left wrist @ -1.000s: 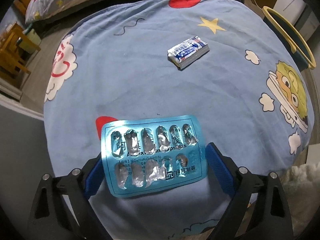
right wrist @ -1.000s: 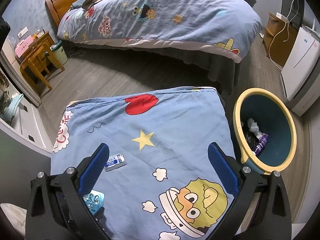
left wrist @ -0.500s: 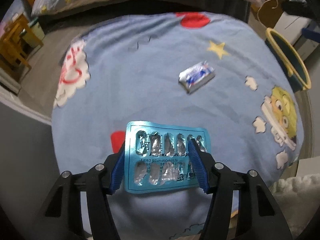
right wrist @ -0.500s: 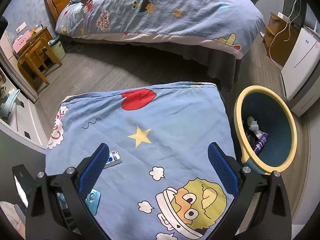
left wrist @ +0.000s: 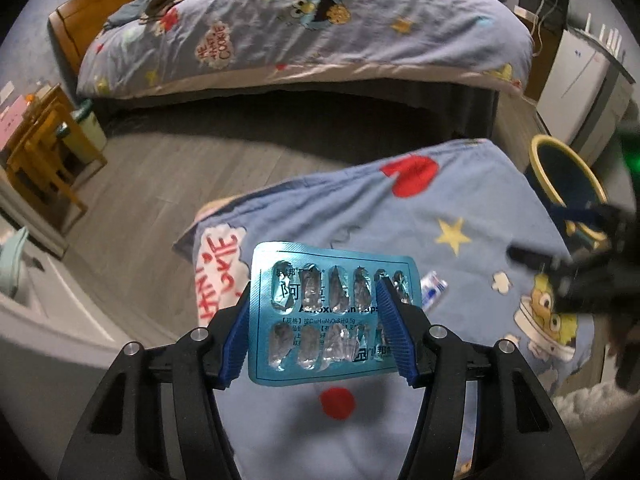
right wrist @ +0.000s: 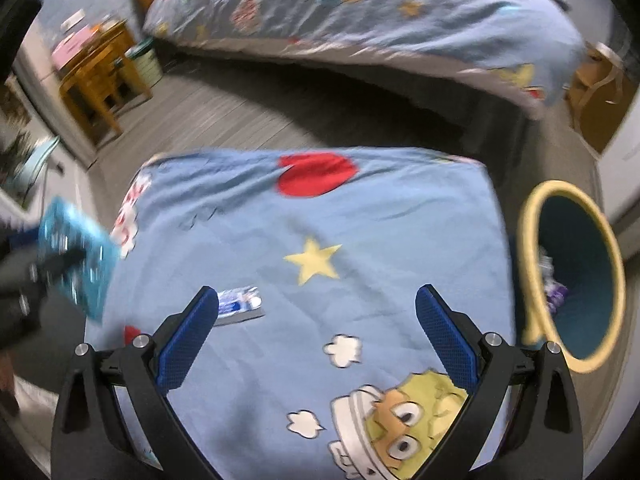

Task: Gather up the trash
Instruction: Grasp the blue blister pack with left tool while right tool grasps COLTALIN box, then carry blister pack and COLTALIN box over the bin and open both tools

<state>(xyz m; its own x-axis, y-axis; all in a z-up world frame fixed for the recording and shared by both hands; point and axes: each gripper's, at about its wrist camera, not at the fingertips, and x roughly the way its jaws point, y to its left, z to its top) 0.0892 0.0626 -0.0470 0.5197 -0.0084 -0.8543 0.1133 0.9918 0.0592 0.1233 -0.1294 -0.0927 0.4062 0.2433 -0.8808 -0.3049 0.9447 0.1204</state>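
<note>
Blister pack (left wrist: 332, 312), teal and emptied, sits clamped in your left gripper (left wrist: 318, 328), lifted above the blue cartoon blanket (right wrist: 360, 232). Your right gripper (right wrist: 316, 340) hangs open over the blanket, with a small wrapper (right wrist: 240, 304) beside its left finger. The bin (right wrist: 576, 280) stands right of the blanket.

The blister pack (left wrist: 332, 312) sat between the left gripper (left wrist: 316, 320)'s fingers, raised above the cloth (right wrist: 360, 220), at nine o'clock of the right gripper (right wrist: 316, 332) in the right wrist view. The wrapper (right wrist: 240, 304) lay on the cloth, touching nothing, just at ten o'clock of the right gripper's near finger. The bin (right wrist: 576, 280) stood off the cloth at three o'clock, trash (right wrist: 554, 292) inside it, with the bed (right wrist: 360, 12) beyond at twelve.
</note>
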